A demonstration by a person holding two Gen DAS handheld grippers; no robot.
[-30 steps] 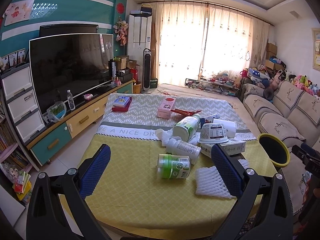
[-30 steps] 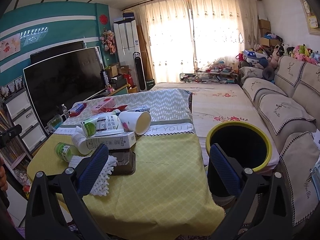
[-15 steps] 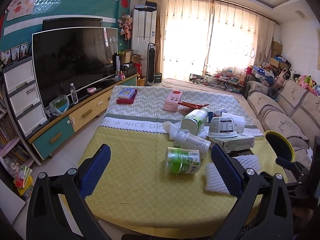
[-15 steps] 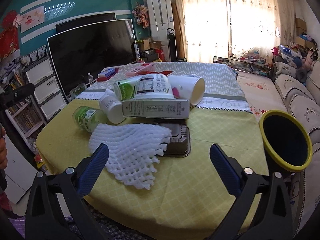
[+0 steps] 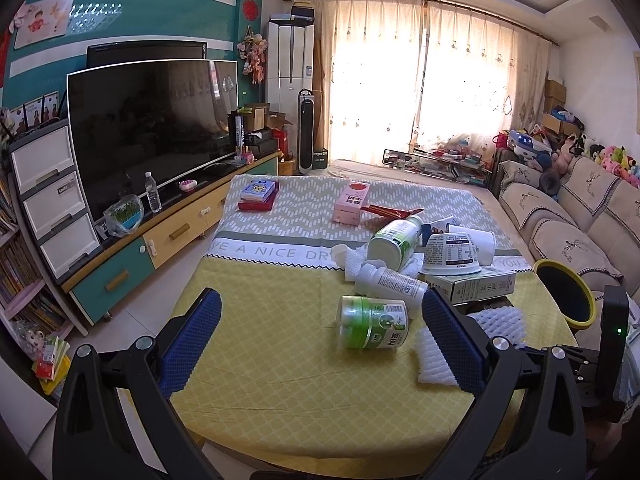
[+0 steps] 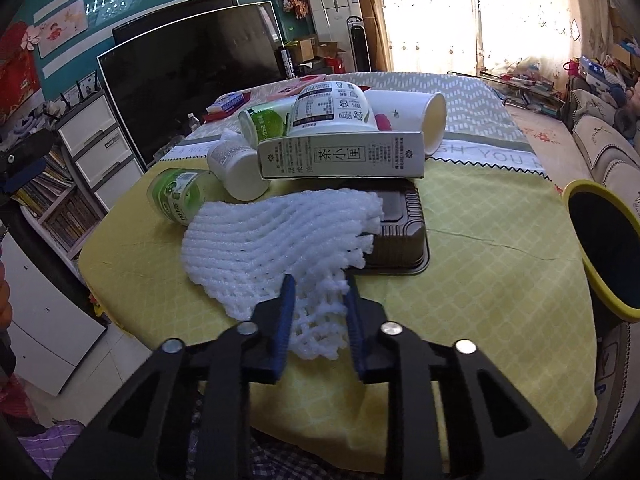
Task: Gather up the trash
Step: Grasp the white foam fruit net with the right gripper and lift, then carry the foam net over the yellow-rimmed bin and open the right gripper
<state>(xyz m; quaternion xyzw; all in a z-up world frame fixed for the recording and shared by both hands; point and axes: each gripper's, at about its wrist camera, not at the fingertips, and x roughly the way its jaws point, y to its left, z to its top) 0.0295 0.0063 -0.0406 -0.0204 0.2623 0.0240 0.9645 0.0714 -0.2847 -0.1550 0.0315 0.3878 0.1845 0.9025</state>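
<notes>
The foam net (image 6: 276, 236) hid part of the brown tray (image 6: 404, 232) — the right gripper (image 6: 318, 300), wide apart before, was closing on its edge, while the left gripper (image 5: 320, 320) gaped empty.

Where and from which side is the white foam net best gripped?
Grip the white foam net by its loose near edge, coming from the table's front. That corner lies flat and free; the far end rests on the dark tray. The right gripper is closing there.
</notes>
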